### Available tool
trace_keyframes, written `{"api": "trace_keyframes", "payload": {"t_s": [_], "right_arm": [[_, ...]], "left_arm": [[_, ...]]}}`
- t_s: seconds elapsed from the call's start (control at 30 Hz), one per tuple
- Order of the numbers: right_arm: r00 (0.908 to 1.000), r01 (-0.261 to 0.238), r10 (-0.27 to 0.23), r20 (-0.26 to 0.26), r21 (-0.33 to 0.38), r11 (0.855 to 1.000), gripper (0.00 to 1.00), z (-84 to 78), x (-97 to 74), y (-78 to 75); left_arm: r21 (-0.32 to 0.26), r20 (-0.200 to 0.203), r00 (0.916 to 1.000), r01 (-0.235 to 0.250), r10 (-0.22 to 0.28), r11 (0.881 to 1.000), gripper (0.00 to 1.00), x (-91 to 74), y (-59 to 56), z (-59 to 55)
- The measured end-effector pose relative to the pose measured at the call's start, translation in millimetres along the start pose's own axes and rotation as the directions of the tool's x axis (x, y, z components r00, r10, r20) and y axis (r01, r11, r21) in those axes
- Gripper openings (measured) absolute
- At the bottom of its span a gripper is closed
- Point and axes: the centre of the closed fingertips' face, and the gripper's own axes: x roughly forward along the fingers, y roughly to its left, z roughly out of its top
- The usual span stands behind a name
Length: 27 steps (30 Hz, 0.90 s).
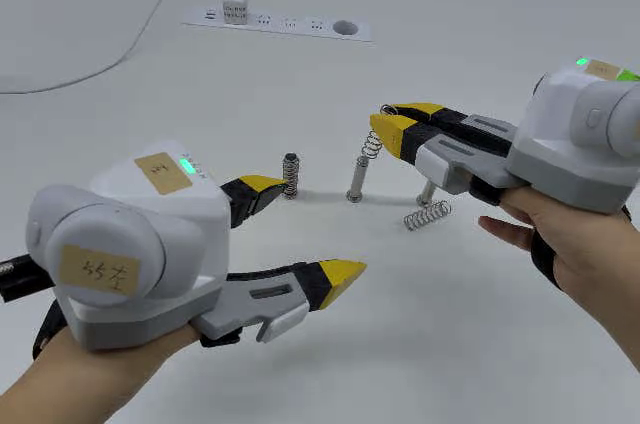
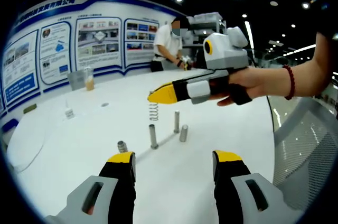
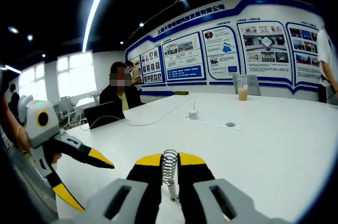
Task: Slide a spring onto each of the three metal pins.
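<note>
My right gripper (image 1: 383,120) is shut on a spring (image 1: 372,145) that hangs from its yellow tips just above an upright bare pin (image 1: 357,180). In the right gripper view the spring (image 3: 169,165) sits between the shut jaws, with the pin's top (image 3: 172,189) just under it. A second pin (image 1: 291,175) to the left wears a spring. The third pin (image 1: 427,192) is half hidden under the right gripper. A loose spring (image 1: 427,214) lies on the table by it. My left gripper (image 1: 305,229) stands open at the lower left, apart from the pins and holding nothing.
A white power strip (image 1: 277,22) with a plugged charger and cable lies at the far side of the white table (image 1: 430,344). A drink cup (image 3: 242,93) stands far off. People sit and stand in the background.
</note>
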Motion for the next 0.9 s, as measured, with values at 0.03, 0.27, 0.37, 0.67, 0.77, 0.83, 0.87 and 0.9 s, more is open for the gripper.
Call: {"api": "trace_keyframes", "payload": {"t_s": [0.03, 0.27, 0.37, 0.67, 0.77, 0.83, 0.87, 0.9], "right_arm": [[1.0, -0.001, 0.001, -0.001, 0.0, 1.0, 0.11, -0.7, 1.2, 0.1], [0.9999, 0.003, -0.003, -0.016, -0.039, 0.999, 0.11, -4.7, 5.2, 0.2], [0.9996, 0.005, -0.007, -0.026, -0.056, 0.998, 0.11, -7.3, 6.8, -0.5], [0.9985, 0.011, -0.016, -0.052, -0.096, 0.995, 0.11, -15.9, 10.8, -2.0], [0.9982, 0.012, -0.019, -0.057, -0.117, 0.993, 0.11, -17.8, 11.9, -0.7], [0.9978, 0.013, -0.021, -0.064, -0.122, 0.993, 0.11, -19.8, 12.8, -0.1], [0.9976, 0.011, -0.019, -0.066, -0.119, 0.993, 0.11, -20.7, 13.0, 0.3], [0.9975, 0.01, -0.019, -0.068, -0.121, 0.993, 0.11, -21.1, 13.2, 0.5]], "left_arm": [[0.0, 0.0, 1.0, -0.002, 0.002, 1.0, 0.61, -0.3, 0.2, -0.5], [-0.013, -0.005, 0.9998, -0.017, 0.017, 1.0, 0.66, -2.2, 3.4, -3.1], [-0.02, -0.007, 0.9996, -0.028, 0.028, 0.999, 0.68, -3.1, 5.6, -4.1], [-0.033, -0.013, 0.9989, -0.046, 0.046, 0.998, 0.71, -4.4, 9.0, -6.6], [-0.037, -0.015, 0.9987, -0.05, 0.049, 0.998, 0.71, -4.8, 9.9, -7.5], [-0.039, -0.017, 0.9986, -0.051, 0.05, 0.998, 0.71, -4.8, 10.4, -8.0], [-0.04, -0.018, 0.9985, -0.053, 0.052, 0.998, 0.71, -4.9, 10.8, -8.3], [-0.04, -0.019, 0.9985, -0.053, 0.052, 0.998, 0.71, -4.9, 10.9, -8.4]]}}
